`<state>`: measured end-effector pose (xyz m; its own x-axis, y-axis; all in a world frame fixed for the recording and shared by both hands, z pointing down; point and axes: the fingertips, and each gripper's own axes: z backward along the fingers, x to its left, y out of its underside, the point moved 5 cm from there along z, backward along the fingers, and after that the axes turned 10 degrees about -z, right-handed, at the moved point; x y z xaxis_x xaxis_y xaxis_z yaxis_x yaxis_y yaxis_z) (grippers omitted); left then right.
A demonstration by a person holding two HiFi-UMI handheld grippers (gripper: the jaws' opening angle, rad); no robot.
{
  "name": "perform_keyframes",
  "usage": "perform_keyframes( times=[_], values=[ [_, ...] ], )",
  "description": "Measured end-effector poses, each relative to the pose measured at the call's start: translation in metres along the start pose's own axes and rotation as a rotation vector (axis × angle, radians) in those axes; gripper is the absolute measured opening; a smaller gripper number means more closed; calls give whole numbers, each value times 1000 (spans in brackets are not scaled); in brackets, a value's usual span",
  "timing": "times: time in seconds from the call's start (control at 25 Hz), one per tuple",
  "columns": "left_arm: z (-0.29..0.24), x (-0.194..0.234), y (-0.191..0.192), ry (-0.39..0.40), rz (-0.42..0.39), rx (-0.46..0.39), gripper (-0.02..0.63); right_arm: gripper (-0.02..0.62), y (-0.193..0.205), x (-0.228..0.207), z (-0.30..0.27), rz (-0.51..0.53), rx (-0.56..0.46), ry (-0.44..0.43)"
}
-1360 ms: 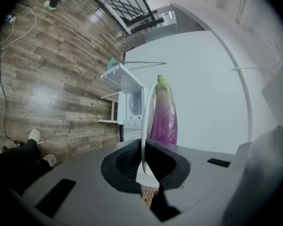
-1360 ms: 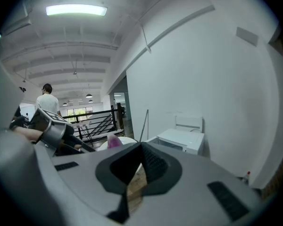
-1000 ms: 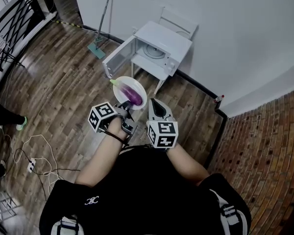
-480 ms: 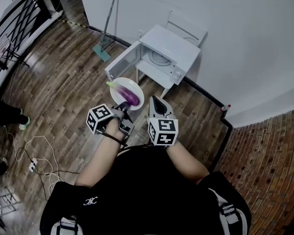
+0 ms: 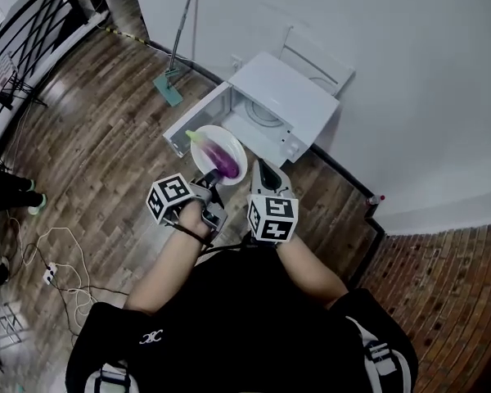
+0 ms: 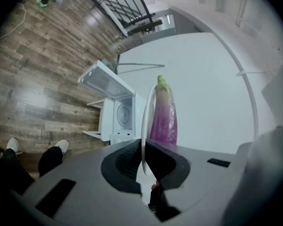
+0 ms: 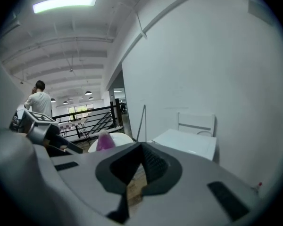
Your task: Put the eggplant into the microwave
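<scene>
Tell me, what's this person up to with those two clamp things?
The person holds a two-jaw gripper in each hand. The left gripper is clamped on the rim of a white plate, which has a purple eggplant lying on it. The right gripper is shut and empty beside it. Just ahead stands a white microwave with its door open. The eggplant is not inside yet.

So the long purple eggplant [image 5: 218,155] lies on the round white plate [image 5: 231,138], near rim stuck in the left gripper [image 5: 209,179], just in front of the boxy white microwave [image 5: 283,94]. The right gripper [image 5: 265,168] sits just right of the plate. A long-handled mop [image 5: 180,39] leans on the wall left of the microwave.
</scene>
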<state>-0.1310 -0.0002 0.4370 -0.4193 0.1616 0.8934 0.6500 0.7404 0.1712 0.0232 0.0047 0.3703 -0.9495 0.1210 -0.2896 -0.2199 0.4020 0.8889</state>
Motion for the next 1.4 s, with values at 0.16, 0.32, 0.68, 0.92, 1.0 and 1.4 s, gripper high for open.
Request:
perform_keyframes(
  times=[0.16,0.32,0.68,0.92,1.0,1.4],
  values=[
    [-33,-4,-2,-10,11,18,18,8,-6,-27,-21,-10,35,1],
    [-66,-1,-1,-31,2,28,17,8,-7,-53,-40,-6,52,-15],
    [-137,18,3,-70,43,15,18,8,-16,-108,-86,40,145,-83],
    [-182,43,-11,-52,29,18,17,8,-15,-126,-127,77,171,-90],
    [-200,58,-15,-53,35,40,18,8,-10,-131,-142,68,177,-80],
    [-284,123,-43,-18,55,113,17,8,19,-149,-189,77,222,2]
  ],
)
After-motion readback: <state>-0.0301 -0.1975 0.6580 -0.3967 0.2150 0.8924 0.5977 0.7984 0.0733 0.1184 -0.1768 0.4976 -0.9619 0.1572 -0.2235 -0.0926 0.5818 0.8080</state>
